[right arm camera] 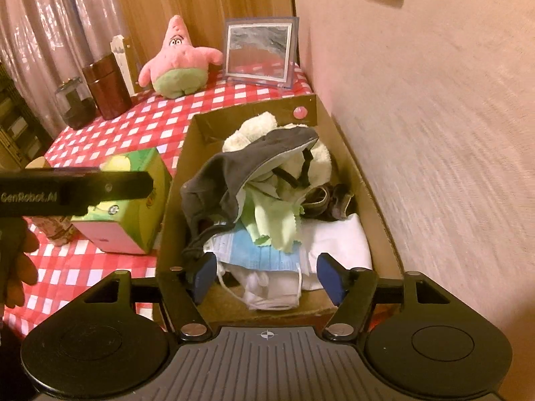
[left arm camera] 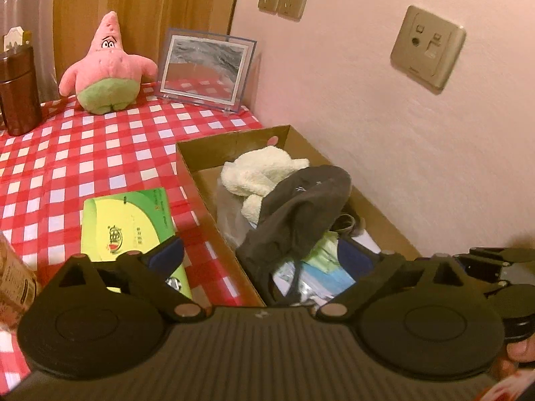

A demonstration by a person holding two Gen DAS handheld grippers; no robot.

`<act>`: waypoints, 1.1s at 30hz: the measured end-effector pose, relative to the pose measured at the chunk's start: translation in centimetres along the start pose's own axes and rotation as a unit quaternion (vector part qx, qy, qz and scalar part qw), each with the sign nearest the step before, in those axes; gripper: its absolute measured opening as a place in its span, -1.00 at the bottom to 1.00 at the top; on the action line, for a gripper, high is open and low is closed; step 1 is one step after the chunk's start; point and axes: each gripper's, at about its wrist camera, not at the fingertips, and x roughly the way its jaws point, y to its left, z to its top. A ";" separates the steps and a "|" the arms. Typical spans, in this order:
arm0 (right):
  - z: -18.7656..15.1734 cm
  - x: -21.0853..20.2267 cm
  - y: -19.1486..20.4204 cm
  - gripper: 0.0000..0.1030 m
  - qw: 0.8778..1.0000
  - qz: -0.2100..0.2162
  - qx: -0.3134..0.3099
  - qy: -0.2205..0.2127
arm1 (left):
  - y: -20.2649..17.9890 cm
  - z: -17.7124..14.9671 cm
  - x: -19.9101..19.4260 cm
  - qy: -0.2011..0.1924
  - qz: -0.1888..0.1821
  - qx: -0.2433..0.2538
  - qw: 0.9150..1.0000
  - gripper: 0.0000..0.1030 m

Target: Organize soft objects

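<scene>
A checked tabletop point(right arm camera: 100, 260) beside a wall carries a box point(right arm camera: 174, 200) filled with cloths. Both the left claw point(left arm camera: 264, 260) and the right claw point(right arm camera: 265, 275) are held wide and empty above it. The star plush point(right arm camera: 177, 63) is judged the next item to be grasped.

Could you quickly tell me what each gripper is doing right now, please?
Left gripper: open, holding nothing.
Right gripper: open, empty, over the cardboard box.

I see a red-and-white checked tablecloth point(right arm camera: 174, 113) over the table. Behind the brown cardboard box point(right arm camera: 174, 200) sits a pink Patrick Star plush point(right arm camera: 177, 60) with green shorts. Inside the box lie a cream plush point(right arm camera: 254, 130), a dark grey cloth point(right arm camera: 227, 173), a pale green cloth point(right arm camera: 271, 220) and a blue face mask point(right arm camera: 257, 254). Left of the box is a yellow-green tissue box point(right arm camera: 140, 200).
</scene>
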 end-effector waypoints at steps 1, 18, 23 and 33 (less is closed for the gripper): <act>0.0 -0.4 0.2 0.31 1.000 0.000 0.000 -0.002 | -0.1 -0.1 -0.4 -0.002 -0.001 -0.002 1.000 0.92; -1.9 -6.5 2.4 0.33 0.999 -0.011 0.018 -0.041 | 0.0 -3.7 -7.1 -0.011 -0.022 -0.023 0.999 1.00; -2.7 -8.0 3.3 0.33 0.999 -0.013 0.020 -0.049 | 0.0 -5.0 -8.9 -0.024 0.017 -0.018 0.999 1.00; -4.3 -9.9 5.3 0.34 0.998 -0.013 0.024 -0.054 | 1.1 -7.2 -12.6 -0.022 0.047 -0.033 0.998 0.99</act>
